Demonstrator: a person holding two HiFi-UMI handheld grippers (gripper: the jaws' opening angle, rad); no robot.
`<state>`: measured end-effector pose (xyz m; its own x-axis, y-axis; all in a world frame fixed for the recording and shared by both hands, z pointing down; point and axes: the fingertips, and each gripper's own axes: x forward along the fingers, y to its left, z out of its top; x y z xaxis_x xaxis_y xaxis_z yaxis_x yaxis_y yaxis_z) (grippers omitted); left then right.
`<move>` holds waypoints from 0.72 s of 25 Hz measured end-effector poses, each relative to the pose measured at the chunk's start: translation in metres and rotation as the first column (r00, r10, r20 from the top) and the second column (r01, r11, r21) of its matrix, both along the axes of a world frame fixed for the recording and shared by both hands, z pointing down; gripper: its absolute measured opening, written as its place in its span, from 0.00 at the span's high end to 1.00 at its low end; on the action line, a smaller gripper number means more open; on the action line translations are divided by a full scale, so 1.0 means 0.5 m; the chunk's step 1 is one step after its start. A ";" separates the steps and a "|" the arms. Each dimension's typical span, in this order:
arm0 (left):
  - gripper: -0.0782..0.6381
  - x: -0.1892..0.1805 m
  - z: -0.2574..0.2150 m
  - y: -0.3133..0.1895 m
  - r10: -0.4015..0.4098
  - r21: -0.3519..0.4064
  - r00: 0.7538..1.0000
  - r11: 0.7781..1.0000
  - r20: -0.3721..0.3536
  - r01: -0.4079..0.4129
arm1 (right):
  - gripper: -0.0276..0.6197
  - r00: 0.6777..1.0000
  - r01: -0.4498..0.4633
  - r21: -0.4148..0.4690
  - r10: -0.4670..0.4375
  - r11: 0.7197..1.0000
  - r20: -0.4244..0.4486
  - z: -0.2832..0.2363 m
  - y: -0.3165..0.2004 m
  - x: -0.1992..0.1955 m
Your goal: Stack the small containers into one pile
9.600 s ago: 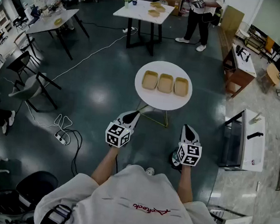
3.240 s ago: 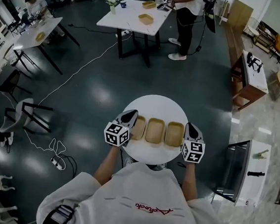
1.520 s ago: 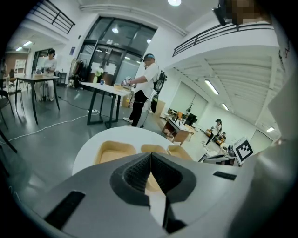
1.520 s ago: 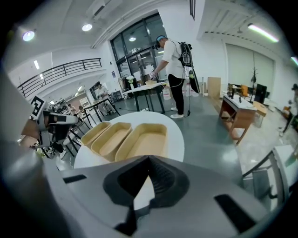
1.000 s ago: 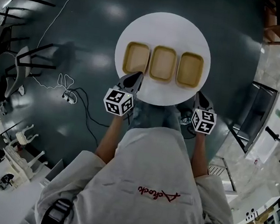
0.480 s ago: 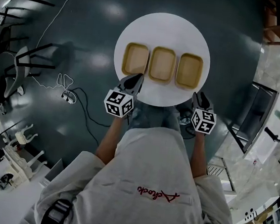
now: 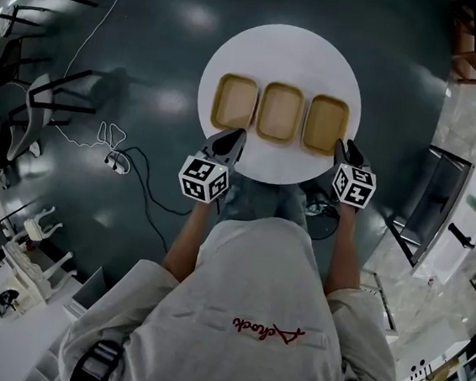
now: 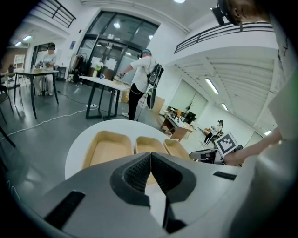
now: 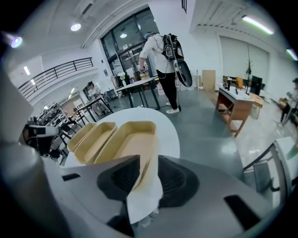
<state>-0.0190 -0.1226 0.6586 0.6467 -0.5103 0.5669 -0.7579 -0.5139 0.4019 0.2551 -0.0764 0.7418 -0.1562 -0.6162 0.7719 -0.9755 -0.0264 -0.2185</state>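
Three tan containers stand in a row on the round white table (image 7: 286, 55): left (image 7: 234, 102), middle (image 7: 280, 112), right (image 7: 325, 124). My left gripper (image 7: 233, 136) hovers at the table's near edge, just in front of the left container (image 8: 109, 148). It is shut (image 8: 150, 167) with nothing in it. My right gripper (image 7: 344, 147) is at the right container's near right corner. Its jaws (image 9: 148, 179) stand open with the thin rim of the right container (image 9: 128, 148) between them, and the pads are clear of it.
Dark chairs (image 7: 43, 114) and a cable with a power strip (image 7: 114, 160) lie on the floor to the left. A cabinet (image 7: 446, 224) stands to the right. Farther off, a person (image 9: 165, 60) stands at another table.
I have come up to the table. The right gripper has opened and moved forward, and its jaws now straddle the right container's rim. The left gripper has barely moved.
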 end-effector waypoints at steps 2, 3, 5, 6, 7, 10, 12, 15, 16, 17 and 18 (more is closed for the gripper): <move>0.87 -0.001 0.002 0.004 -0.004 -0.004 1.000 1.000 0.002 0.004 | 0.77 1.000 -0.002 -0.006 0.002 1.000 -0.003 0.008 -0.016 0.006; 0.87 -0.002 0.004 0.005 -0.006 -0.005 1.000 1.000 0.003 0.006 | 0.78 1.000 -0.006 -0.008 0.006 1.000 -0.001 0.011 -0.023 0.010; 0.87 -0.007 0.006 0.006 -0.010 -0.006 1.000 1.000 0.004 0.010 | 0.80 1.000 -0.022 -0.009 0.023 1.000 0.008 0.016 -0.035 0.014; 0.87 -0.010 0.006 0.007 -0.012 -0.007 1.000 1.000 0.004 0.012 | 0.80 0.999 -0.032 -0.010 0.032 0.999 0.015 0.016 -0.040 0.015; 0.87 -0.012 0.006 0.007 -0.013 -0.008 1.000 1.000 0.003 0.013 | 0.81 0.999 -0.039 -0.011 0.039 0.999 0.023 0.017 -0.044 0.015; 0.87 -0.017 0.006 0.009 -0.017 -0.009 1.000 1.000 0.004 0.017 | 0.82 0.998 -0.051 -0.014 0.051 0.999 0.040 0.020 -0.052 0.012; 0.87 -0.019 0.006 0.010 -0.018 -0.009 1.000 1.000 0.005 0.018 | 0.84 0.997 -0.058 -0.016 0.058 0.998 0.042 0.022 -0.052 0.011; 0.87 -0.024 0.005 0.009 -0.020 -0.010 1.000 1.000 0.005 0.020 | 0.86 0.997 -0.069 -0.016 0.070 0.997 0.044 0.019 -0.053 0.007; 0.87 -0.026 0.005 0.009 -0.020 -0.010 1.000 1.000 0.006 0.020 | 0.87 0.996 -0.071 -0.014 0.072 0.997 0.043 0.017 -0.053 0.006; 0.87 -0.028 0.006 0.009 -0.019 -0.010 1.000 1.000 0.006 0.019 | 0.87 0.996 -0.074 -0.012 0.074 0.997 0.041 0.015 -0.053 0.004; 0.87 -0.029 0.007 0.009 -0.019 -0.010 1.000 1.000 0.006 0.019 | 0.88 0.996 -0.077 -0.008 0.077 0.997 0.039 0.013 -0.053 0.004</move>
